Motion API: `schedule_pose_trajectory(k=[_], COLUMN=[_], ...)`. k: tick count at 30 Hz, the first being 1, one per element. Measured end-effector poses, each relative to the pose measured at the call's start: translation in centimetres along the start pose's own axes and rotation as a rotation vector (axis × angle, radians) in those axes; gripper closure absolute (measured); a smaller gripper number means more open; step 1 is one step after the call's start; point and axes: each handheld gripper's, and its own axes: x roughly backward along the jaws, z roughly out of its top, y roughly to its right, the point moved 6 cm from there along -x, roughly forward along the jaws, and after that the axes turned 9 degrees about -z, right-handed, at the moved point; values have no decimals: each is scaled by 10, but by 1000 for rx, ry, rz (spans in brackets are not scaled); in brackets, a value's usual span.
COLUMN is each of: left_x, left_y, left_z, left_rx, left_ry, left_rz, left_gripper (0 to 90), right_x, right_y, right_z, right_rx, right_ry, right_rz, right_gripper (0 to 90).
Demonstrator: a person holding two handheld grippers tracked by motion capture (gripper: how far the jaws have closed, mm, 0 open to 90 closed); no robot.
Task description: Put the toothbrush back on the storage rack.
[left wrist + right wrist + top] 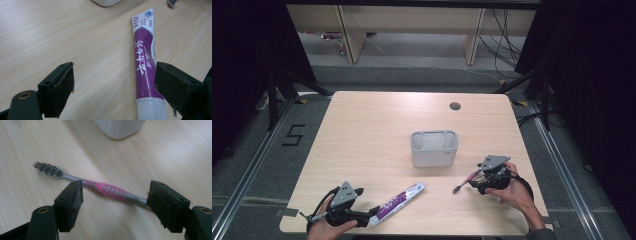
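Note:
A purple and white toothpaste tube [399, 202] lies near the table's front edge, its white cap toward my left gripper [371, 215]. In the left gripper view the tube [145, 57] lies between the open jaws, close against the right one, and my left gripper [115, 75] is open. A toothbrush [464, 181] with a pink and grey handle lies at the front right. In the right gripper view my right gripper [116, 193] stands open with a jaw on either side of the toothbrush [107, 190] handle, its dark bristles pointing away to the left.
A white rectangular holder [434, 148] stands at the middle of the wooden table [377, 125]; its base shows in the gripper views [106, 2] [120, 128]. A round cable hole [455, 106] lies at the back right. A person's hands hold both grippers at the front edge.

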Motion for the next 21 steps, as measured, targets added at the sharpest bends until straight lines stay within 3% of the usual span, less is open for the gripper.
schedule_pose_trajectory(k=[21], left_x=[-1], left_y=[0], left_z=[0], left_rx=[16], left_ry=[23], left_rz=[8], left_gripper=[160], right_x=[-16], right_y=[0], right_z=[8], right_rx=[74], right_ry=[-24], right_rz=[53], right_gripper=[297])
